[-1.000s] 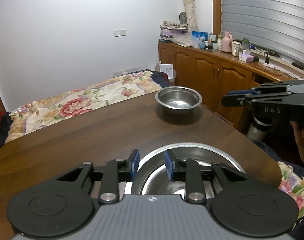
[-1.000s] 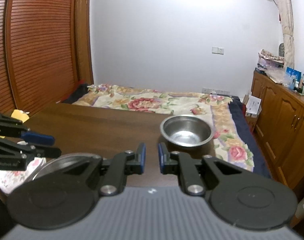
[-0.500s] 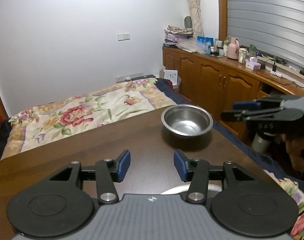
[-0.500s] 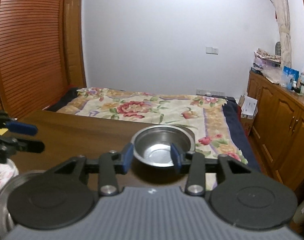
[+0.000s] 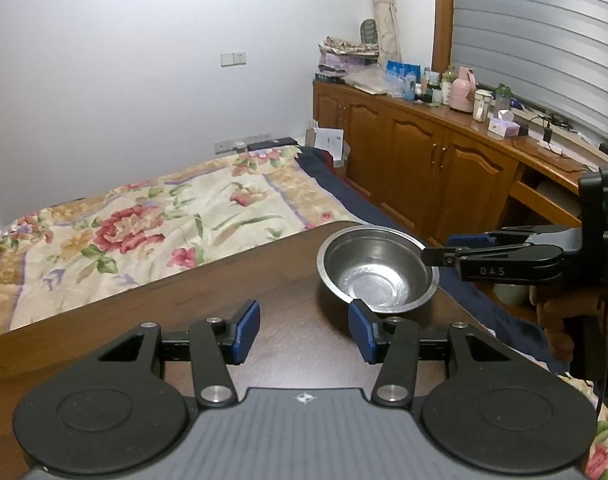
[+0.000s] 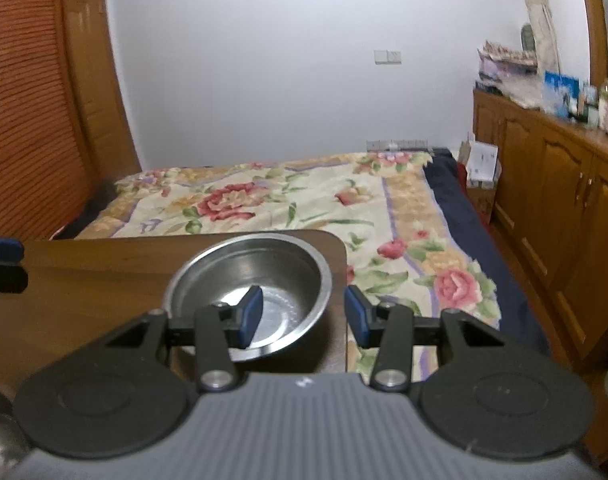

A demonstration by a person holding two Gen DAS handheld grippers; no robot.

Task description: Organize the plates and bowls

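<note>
round shiny steel bowl (image 6: pixel 251 280), dark wood table (image 5: pixel 183 312)

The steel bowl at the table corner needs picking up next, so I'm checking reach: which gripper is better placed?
Right. The right gripper is open with the steel bowl rim between its fingers. The left gripper, also open, sits short of the bowl over bare table.

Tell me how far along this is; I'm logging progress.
Nothing looks stacked yet in these views. In hand: the open right gripper straddles the near rim of the bowl at the table corner, not yet closed. The left gripper is open, empty. Left: grasp and move the bowl.
</note>
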